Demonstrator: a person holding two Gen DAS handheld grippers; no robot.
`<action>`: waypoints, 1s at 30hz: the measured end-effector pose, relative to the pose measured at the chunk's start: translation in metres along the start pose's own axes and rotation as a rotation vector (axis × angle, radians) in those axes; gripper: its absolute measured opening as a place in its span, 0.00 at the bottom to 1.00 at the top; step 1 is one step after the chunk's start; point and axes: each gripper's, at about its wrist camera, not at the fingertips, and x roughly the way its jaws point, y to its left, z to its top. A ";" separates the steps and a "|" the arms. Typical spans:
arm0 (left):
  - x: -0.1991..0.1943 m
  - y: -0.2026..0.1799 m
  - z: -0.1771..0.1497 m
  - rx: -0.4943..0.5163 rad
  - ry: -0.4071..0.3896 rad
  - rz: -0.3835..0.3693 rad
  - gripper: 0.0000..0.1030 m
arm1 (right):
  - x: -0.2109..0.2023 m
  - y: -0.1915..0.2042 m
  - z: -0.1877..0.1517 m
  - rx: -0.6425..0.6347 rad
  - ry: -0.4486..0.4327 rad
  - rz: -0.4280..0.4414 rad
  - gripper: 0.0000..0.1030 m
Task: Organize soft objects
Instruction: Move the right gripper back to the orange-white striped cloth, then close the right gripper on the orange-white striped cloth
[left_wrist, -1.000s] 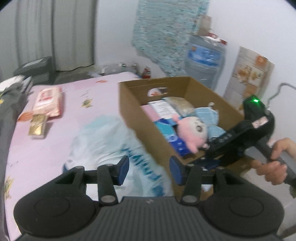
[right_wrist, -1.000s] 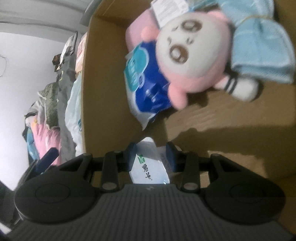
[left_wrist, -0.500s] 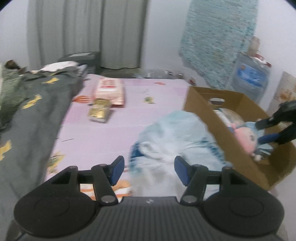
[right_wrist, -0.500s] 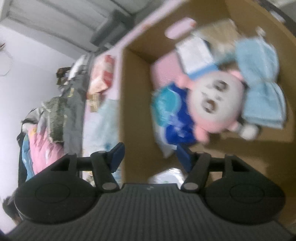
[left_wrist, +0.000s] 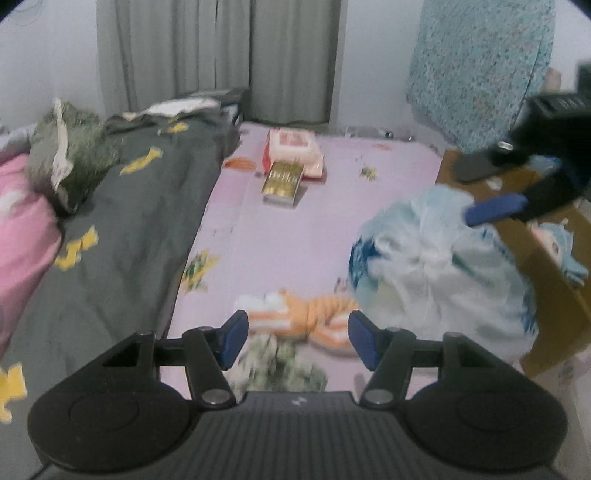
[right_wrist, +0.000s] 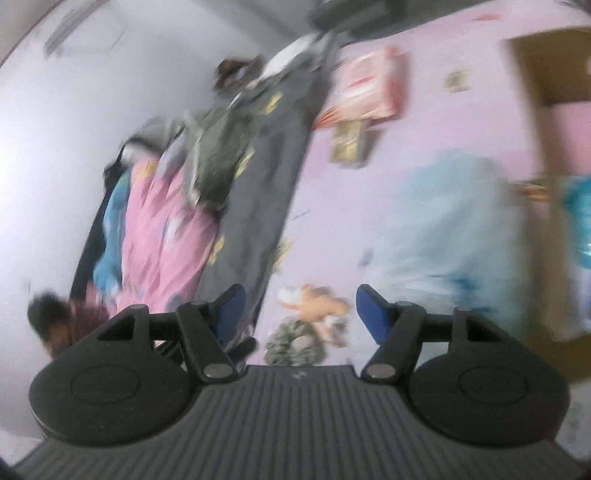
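Note:
My left gripper (left_wrist: 293, 338) is open and empty above an orange striped plush toy (left_wrist: 306, 317) on the pink bed sheet (left_wrist: 295, 236). A mottled green soft item (left_wrist: 277, 369) lies just below the plush. A pale blue plastic bag (left_wrist: 439, 266) lies beside the cardboard box (left_wrist: 554, 295), which holds a light blue soft toy (left_wrist: 561, 243). My right gripper (right_wrist: 297, 314) is open and empty, also seen over the bag in the left wrist view (left_wrist: 517, 184). The blurred right wrist view shows the orange plush (right_wrist: 314, 299), green item (right_wrist: 295, 341) and bag (right_wrist: 450, 229).
A pink tissue pack (left_wrist: 293, 151) and a gold packet (left_wrist: 282, 182) lie at the far end of the bed. A dark grey blanket (left_wrist: 122, 229), a pink quilt (left_wrist: 18, 229) and a green bundle (left_wrist: 70, 155) fill the left side. Curtains hang behind.
The right gripper opened, left the white packet in the box and swung out over the bed. The left gripper turned left and back, bringing the orange plush into view between its fingers.

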 end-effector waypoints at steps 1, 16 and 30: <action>0.000 0.000 -0.003 -0.002 0.009 0.004 0.60 | 0.013 0.009 0.000 -0.037 0.027 -0.011 0.64; 0.035 0.011 -0.031 -0.048 0.099 0.068 0.59 | 0.158 0.073 -0.012 -0.475 0.301 -0.196 0.63; 0.032 0.017 -0.021 -0.074 0.019 0.018 0.59 | 0.242 0.047 -0.001 -0.433 0.459 -0.234 0.48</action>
